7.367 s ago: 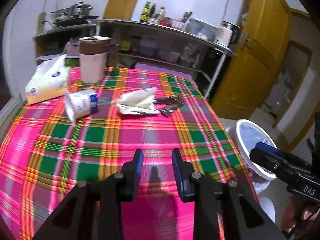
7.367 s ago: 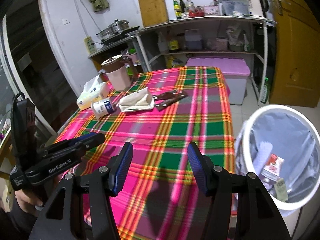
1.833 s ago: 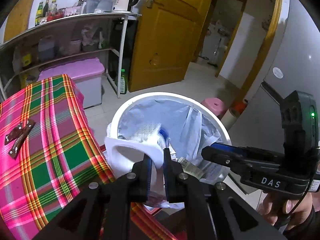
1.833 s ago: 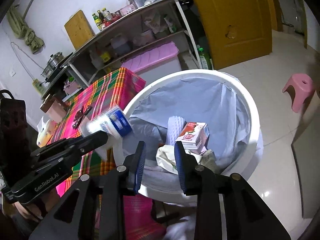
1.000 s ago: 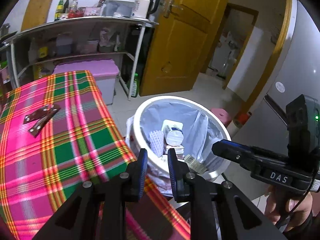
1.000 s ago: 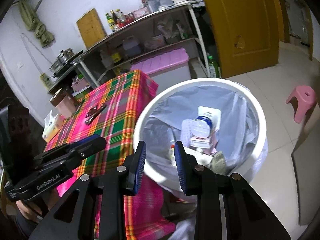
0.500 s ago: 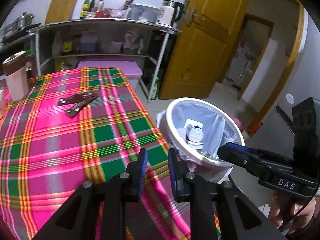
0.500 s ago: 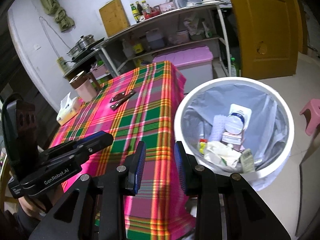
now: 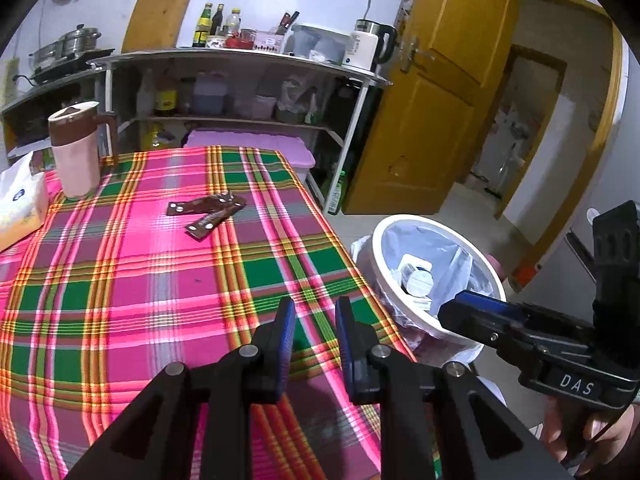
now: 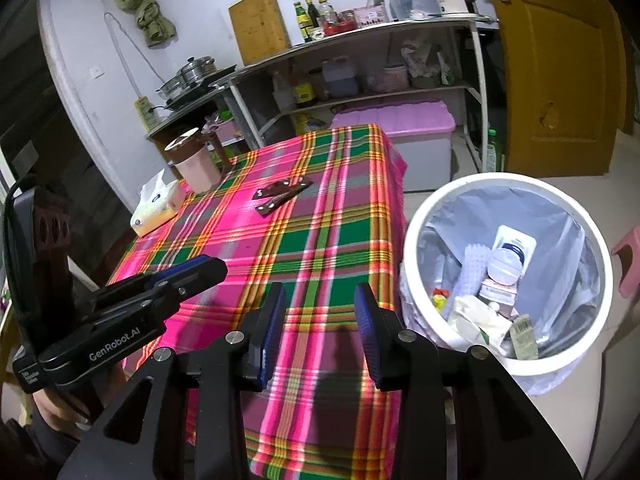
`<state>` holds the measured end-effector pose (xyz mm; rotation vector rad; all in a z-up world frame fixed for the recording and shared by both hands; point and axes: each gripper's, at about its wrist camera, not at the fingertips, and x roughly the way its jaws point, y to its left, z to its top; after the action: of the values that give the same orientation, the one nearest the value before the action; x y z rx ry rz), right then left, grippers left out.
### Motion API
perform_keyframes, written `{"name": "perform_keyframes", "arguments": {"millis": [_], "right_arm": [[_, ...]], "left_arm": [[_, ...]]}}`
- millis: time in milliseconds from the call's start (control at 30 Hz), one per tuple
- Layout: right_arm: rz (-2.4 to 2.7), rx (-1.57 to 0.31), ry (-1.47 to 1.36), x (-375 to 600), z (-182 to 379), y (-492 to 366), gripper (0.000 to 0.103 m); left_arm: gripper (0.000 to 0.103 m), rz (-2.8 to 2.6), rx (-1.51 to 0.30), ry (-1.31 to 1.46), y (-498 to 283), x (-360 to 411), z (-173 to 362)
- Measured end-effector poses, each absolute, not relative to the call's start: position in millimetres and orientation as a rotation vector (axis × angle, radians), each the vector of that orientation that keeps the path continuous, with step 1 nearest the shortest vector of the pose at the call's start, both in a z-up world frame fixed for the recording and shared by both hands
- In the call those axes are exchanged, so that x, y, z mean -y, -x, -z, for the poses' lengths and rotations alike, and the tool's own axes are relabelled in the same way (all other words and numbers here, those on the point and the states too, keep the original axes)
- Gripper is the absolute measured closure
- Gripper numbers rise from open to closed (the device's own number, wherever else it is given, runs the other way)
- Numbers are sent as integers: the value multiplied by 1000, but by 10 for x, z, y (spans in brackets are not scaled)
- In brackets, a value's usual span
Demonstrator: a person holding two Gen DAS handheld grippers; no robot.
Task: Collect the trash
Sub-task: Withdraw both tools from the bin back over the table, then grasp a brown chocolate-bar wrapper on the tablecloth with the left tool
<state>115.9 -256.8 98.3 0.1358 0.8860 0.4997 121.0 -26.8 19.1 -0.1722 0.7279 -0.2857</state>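
The left claw hangs over the lower middle of the plaid bench, its jaws a narrow slit apart with nothing between them. The right claw sits above the bench's near right corner; its jaws have just been opening and now stand moderately apart, empty.

Two brown wrappers lie flat near the far middle of the bench, touching and overlapping at their far ends. In the left wrist view their long axes run from lower left to upper right. The cloth around them is bare on all sides, and the stretch between them and both claws is open.

At the far left edge stand a jug and, just beside it, a tissue pack, both well apart from the wrappers.

The bin stands on the floor just beside the bench's right edge, lower right in both views, with trash inside.
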Motion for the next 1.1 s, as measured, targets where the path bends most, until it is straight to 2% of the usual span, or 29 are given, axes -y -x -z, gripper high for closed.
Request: {"name": "perform_keyframes", "arguments": {"millis": [633, 1100], "right_arm": [[-554, -890, -72, 2181, -921, -1389, 66], [-568, -904, -68, 2041, -833, -1697, 66]], "left_arm": [[82, 206, -732, 167, -1454, -84, -140], [81, 147, -736, 118, -1950, -296, -43]]}}
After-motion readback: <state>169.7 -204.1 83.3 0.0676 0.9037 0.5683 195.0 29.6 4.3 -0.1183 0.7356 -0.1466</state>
